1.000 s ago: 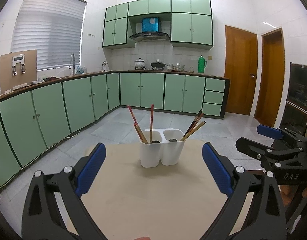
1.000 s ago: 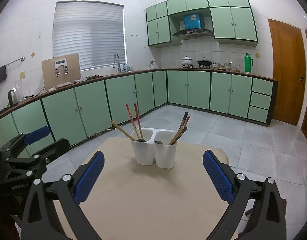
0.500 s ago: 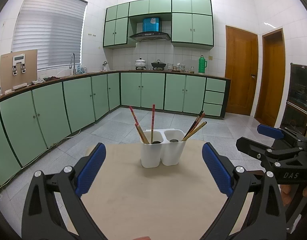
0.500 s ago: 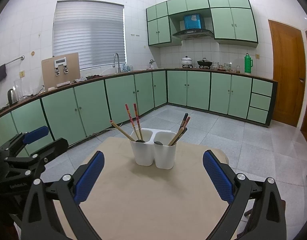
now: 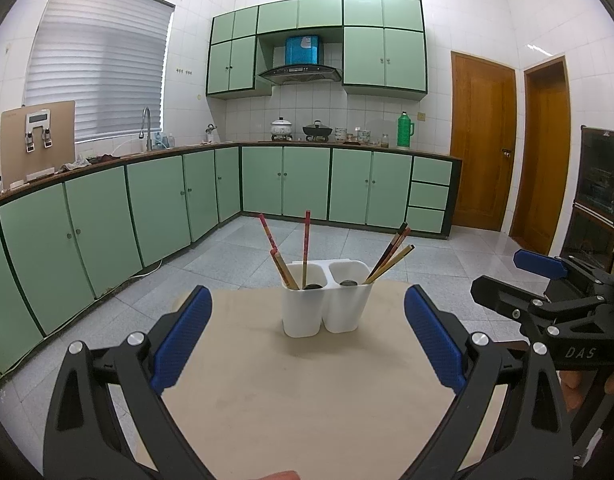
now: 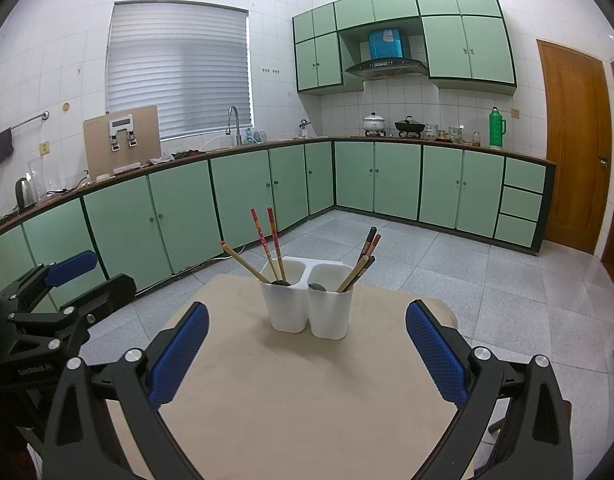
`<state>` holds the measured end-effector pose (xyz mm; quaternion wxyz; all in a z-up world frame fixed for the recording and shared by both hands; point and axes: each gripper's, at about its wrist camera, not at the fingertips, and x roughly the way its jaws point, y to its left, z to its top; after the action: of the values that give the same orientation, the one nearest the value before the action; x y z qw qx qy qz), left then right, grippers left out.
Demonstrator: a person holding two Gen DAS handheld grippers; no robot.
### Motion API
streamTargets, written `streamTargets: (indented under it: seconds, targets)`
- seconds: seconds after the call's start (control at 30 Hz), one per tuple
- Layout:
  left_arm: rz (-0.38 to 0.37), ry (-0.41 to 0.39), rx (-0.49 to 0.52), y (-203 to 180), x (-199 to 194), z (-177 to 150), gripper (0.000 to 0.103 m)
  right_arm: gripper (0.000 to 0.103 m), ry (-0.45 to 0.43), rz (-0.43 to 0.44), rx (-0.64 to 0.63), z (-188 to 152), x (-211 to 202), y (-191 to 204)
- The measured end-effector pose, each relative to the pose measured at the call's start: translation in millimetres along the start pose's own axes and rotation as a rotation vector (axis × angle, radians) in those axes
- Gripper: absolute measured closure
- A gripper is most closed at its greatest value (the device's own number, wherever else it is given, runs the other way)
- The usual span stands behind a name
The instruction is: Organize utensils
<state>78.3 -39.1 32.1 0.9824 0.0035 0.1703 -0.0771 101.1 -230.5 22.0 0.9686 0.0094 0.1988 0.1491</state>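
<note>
A white two-compartment utensil holder stands at the far middle of a beige table. Its left cup holds red and wooden chopsticks; its right cup holds dark and wooden chopsticks. A dark spoon-like end shows in each cup. My left gripper is open and empty, well short of the holder. My right gripper is open and empty too. Each gripper also appears at the other view's edge: right gripper, left gripper.
Green base cabinets run along the left and back walls, with a tiled floor between them and the table. Two wooden doors stand at the right. A dark cabinet sits at the far right.
Both views have risen and drawn back slightly, so the holder sits a little lower and farther. Both grippers stay open and empty.
</note>
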Motion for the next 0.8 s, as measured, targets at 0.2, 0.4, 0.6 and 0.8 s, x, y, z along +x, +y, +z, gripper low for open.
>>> streamTargets:
  seconds: [0.2,0.4,0.6,0.8]
  targets:
    - [0.0,0.0,0.001,0.4,-0.1,0.4,0.009,0.006,0.002,-0.002,0.001,-0.3,0.5,0.0]
    - [0.0,0.0,-0.001,0.2,0.0,0.0,0.009,0.006,0.002,-0.002,0.001,-0.5,1.6,-0.7]
    - [0.001,-0.001,0.0,0.5,-0.1,0.2,0.009,0.006,0.002,-0.002,0.002,-0.4,1.7,-0.5]
    - [0.001,-0.001,0.0,0.9,0.4,0.5,0.009,0.006,0.002,-0.002,0.002,-0.3,1.7,-0.4]
